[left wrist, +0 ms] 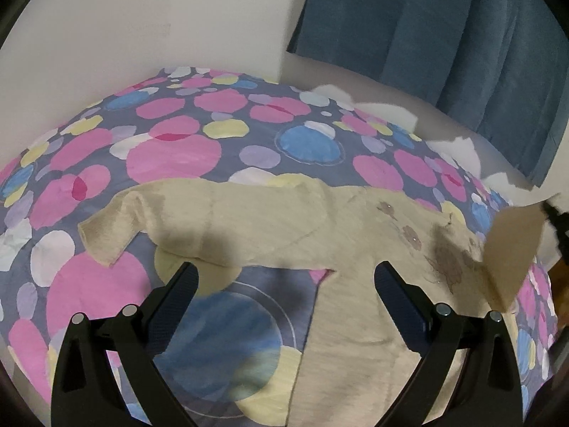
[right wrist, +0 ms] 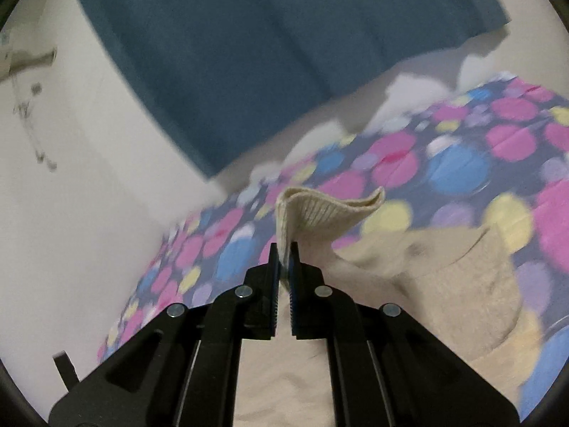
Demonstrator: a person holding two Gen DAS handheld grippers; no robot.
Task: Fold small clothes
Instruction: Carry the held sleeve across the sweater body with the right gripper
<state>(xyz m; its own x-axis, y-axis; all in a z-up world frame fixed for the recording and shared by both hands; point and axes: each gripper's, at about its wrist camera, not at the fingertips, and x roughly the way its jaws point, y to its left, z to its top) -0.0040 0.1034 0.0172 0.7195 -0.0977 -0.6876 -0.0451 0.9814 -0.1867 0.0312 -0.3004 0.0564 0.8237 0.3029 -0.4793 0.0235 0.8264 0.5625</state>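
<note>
Sweater (left wrist: pixel 270 220): beige, lying flat on the spotted bedspread (left wrist: pixel 185 149); one cuff (right wrist: pixel 320 206) lifted off it
Right gripper (right wrist: pixel 283 252): clamped tight on that cuff; you're mid sleeve-fold
Left gripper (left wrist: pixel 284 277): wide apart, empty, apparently hovering over the sweater's body
Next: carry the cuff across the sweater's chest; release flat

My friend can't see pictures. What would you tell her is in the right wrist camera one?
Black tongs pinch the ribbed cuff of a small beige knit top, lifting it above a bedspread with pink, blue and yellow circles. A dark blue curtain hangs against a white wall behind.
</note>
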